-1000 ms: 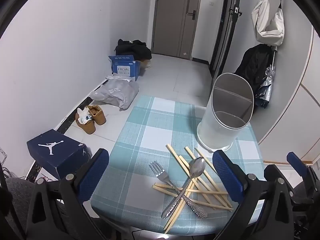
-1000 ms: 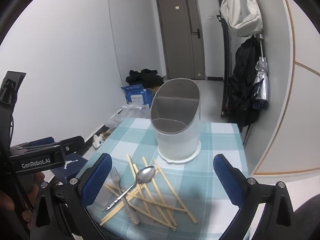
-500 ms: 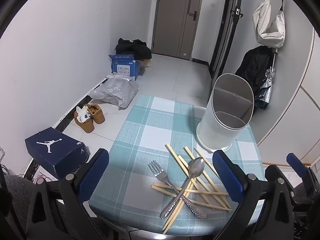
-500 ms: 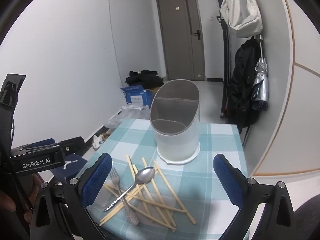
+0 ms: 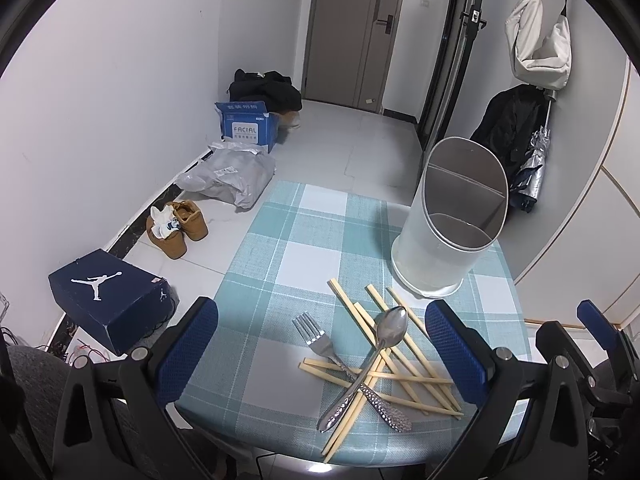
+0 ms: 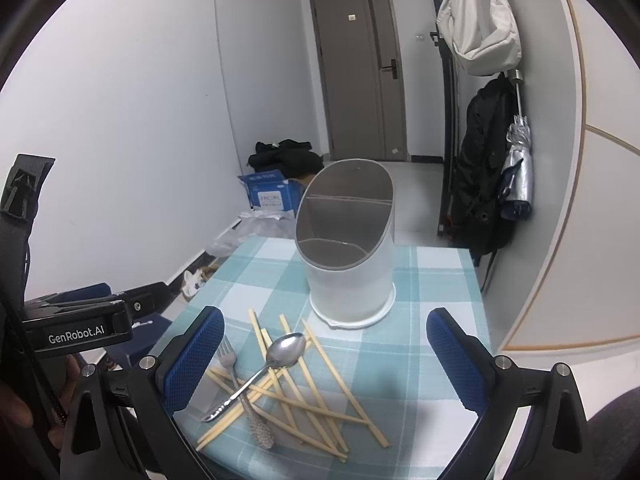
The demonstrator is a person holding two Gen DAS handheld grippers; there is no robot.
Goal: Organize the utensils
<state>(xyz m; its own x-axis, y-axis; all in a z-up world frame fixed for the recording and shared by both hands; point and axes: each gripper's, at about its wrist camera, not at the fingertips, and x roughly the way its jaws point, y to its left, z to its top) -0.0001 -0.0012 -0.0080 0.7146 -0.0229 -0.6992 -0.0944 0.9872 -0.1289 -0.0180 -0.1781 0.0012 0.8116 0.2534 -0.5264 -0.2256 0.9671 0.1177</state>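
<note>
A metal spoon (image 5: 384,336) (image 6: 276,356) and a fork (image 5: 320,344) (image 6: 230,360) lie crossed on a loose pile of several wooden chopsticks (image 5: 400,372) (image 6: 312,384) near the front of a small table. Behind them stands a white holder (image 5: 444,248) (image 6: 352,276) with a slanted rim and a divider inside, nothing in it. My left gripper (image 5: 320,348) hovers open above the pile, holding nothing. My right gripper (image 6: 324,356) is open too, above the same pile, and also shows at the left wrist view's right edge (image 5: 596,328).
The table carries a teal and white checked cloth (image 5: 304,248) (image 6: 432,320). On the floor to the left are a dark shoe box (image 5: 108,300), brown shoes (image 5: 176,228), a grey bag (image 5: 232,176) and a blue carton (image 5: 248,124). A coat and umbrella (image 6: 500,168) hang at the right.
Both views have shifted slightly, as if the grippers rose or drew back a little. The utensils and holder have not moved, and both grippers stay open.
</note>
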